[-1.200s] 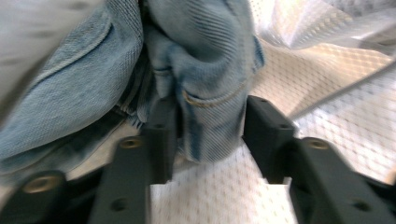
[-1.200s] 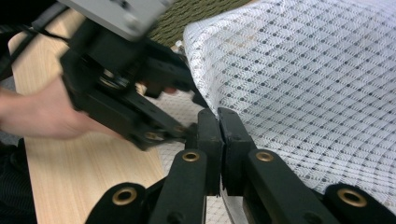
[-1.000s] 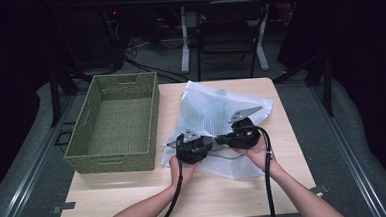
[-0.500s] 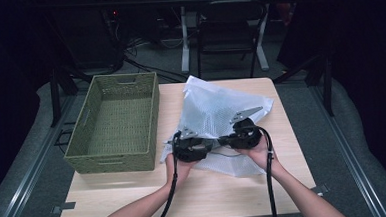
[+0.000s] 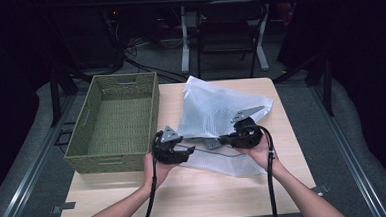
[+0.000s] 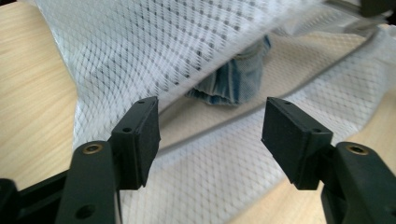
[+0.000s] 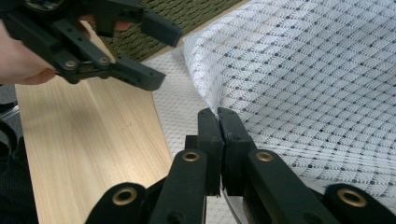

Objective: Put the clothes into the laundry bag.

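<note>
White mesh laundry bag (image 5: 216,112) lies on the light wooden table (image 5: 195,193), beside the green woven basket (image 5: 114,120). The right gripper (image 7: 218,116), jaws pressed together, pinches the bag's upper edge and lifts it, apparently to hold the mouth open. The left gripper (image 6: 210,133), jaws wide and empty, faces the folded blue denim garment (image 6: 236,81) inside.

**A dark room around a lit counter**

A pale wooden counter (image 5: 225,192) is lit from above, while the surroundings are left in near darkness. Grey floor (image 5: 332,131) is seen on both sides. Behind, a dark chair (image 5: 227,31) is set before a white-legged desk (image 5: 185,44), with cables on the floor.
</note>
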{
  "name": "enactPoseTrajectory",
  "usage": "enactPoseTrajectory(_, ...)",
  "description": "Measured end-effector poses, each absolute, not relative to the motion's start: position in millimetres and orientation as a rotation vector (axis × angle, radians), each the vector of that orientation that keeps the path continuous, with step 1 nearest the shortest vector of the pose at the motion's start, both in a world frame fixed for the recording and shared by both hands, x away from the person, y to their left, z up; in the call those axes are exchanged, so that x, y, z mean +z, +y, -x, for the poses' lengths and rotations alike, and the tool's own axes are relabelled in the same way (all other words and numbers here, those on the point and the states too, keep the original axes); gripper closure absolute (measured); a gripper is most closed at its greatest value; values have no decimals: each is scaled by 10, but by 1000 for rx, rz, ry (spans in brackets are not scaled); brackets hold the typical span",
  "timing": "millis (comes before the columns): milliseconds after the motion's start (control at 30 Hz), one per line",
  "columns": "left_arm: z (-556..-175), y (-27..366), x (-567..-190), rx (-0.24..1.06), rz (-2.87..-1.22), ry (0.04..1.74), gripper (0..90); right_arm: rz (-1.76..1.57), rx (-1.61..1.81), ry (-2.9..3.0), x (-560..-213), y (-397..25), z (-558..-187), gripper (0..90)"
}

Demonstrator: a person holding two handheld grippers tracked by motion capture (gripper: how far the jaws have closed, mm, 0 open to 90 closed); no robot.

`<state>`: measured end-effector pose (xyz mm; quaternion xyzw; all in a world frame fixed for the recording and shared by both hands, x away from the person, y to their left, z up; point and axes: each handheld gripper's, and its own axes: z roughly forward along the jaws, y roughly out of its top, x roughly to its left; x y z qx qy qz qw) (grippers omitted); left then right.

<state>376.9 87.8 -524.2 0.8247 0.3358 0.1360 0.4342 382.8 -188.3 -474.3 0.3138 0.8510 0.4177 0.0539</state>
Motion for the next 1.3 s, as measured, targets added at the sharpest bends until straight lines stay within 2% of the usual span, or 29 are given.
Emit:
enactPoseTrajectory(200,-3879,763,-5276,398,-2094,836,365,-954,1289,2589,-4737,-1906,-3833,887)
enactPoseTrajectory(267,-3873,722,-5263,351,-2077,861,379,-953,1293,2588,-4732,-1905,-3836,887)
enactPoseTrajectory(433,-3863,610,-5200,438,-2078,823,439,-946,1291,2594,-4732,-1912,-3824,887)
enactPoseTrajectory(533,-3873,572,-5203,459,-2086,803,567,-944,1290,2594,-4720,-1932,-3806,887)
enactPoseTrajectory(567,-3877,564,-5219,457,-2090,787,652,-952,1288,2593,-4717,-1937,-3799,887)
enactPoseTrajectory(667,-3857,540,-5251,434,-2117,753,818,-950,1276,2598,-4719,-1951,-3791,887)
enactPoseTrajectory(733,-3827,528,-5243,440,-2133,719,877,-946,1269,2604,-4726,-1949,-3782,887)
enactPoseTrajectory(1000,-3760,638,-5148,375,-2164,662,885,-947,1251,2621,-4735,-1971,-3762,887)
enactPoseTrajectory(1300,-3647,693,-5109,364,-2225,580,886,-915,1203,2645,-4754,-1939,-3704,886)
